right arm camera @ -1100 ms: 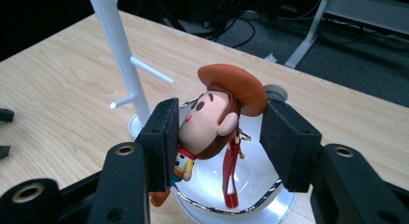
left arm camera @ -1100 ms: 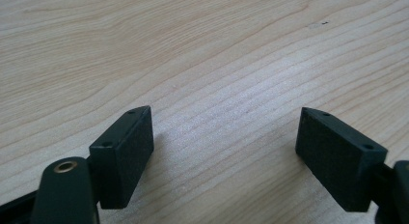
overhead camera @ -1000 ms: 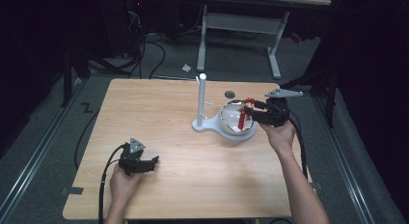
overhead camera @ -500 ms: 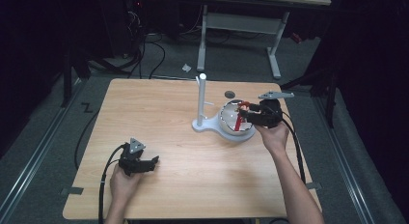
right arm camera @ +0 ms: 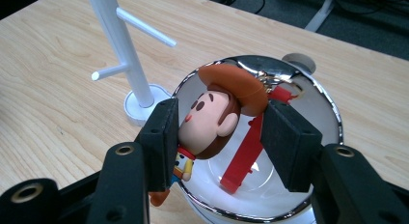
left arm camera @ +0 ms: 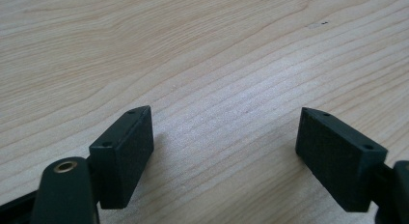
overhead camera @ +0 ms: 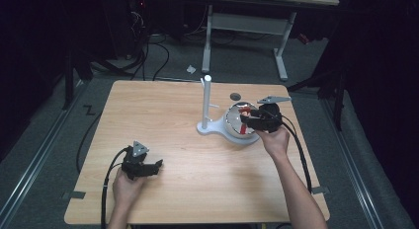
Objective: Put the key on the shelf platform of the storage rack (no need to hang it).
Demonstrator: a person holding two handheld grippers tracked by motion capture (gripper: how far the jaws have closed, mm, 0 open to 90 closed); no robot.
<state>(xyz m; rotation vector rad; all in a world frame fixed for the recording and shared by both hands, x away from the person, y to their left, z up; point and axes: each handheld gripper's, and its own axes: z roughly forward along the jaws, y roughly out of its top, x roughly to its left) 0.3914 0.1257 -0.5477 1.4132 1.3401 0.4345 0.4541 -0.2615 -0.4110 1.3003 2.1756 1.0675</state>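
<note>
- I am pinching a cowboy doll [right arm camera: 212, 120] by its head in the right gripper [right arm camera: 219, 137], over the shiny steel bowl [right arm camera: 328, 118] at far right.
- Its red strap [right arm camera: 248, 147] is dangling into the bowl; the doll looks smooth, rubbery and rounded.
- I am resting the left gripper [left arm camera: 224, 151], jaws spread, on the grainy wood table [left arm camera: 193, 50].
- A white peg stand [right arm camera: 120, 45] is waiting beside the bowl.

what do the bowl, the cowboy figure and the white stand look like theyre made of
Bowl: polished metal, probably steel, with a mirror-bright rim and reflections. Cowboy figure: smooth matte moulded plastic or vinyl, in flat solid colours. White stand: likely glossy plastic or painted metal; the uniform white look leaves it open.
</note>
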